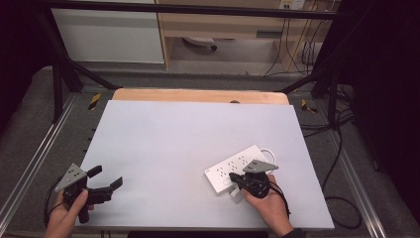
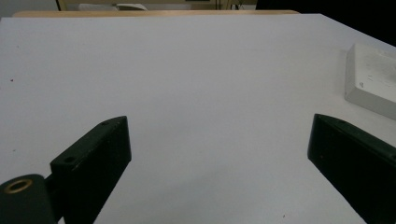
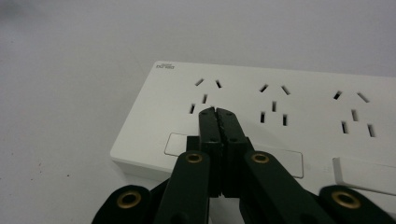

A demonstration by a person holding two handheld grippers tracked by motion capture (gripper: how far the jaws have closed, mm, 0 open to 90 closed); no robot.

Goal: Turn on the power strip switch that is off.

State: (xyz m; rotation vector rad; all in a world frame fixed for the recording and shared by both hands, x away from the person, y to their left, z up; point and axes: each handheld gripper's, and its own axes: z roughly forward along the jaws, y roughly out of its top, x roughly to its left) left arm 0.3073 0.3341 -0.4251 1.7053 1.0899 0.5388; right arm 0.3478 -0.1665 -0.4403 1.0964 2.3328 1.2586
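A white power strip (image 1: 233, 166) with several sockets lies on the white table top (image 1: 188, 139), toward the front right. My right gripper (image 1: 234, 178) is shut with nothing between its fingers, held by a hand at the strip's near end. In the right gripper view the closed tips (image 3: 218, 113) hover over the strip (image 3: 299, 102) just below the first socket, above a flat rocker switch (image 3: 175, 143). My left gripper (image 1: 106, 177) stands wide open near the front left corner, holding nothing. In the left gripper view the strip's end (image 2: 373, 81) lies to the far right.
The strip's white cord (image 1: 270, 150) loops off its far end. A wooden edge (image 1: 198, 95) runs along the table's back. Black frame posts (image 1: 57, 84) stand at both sides, and dark cables (image 1: 337, 148) trail on the floor to the right.
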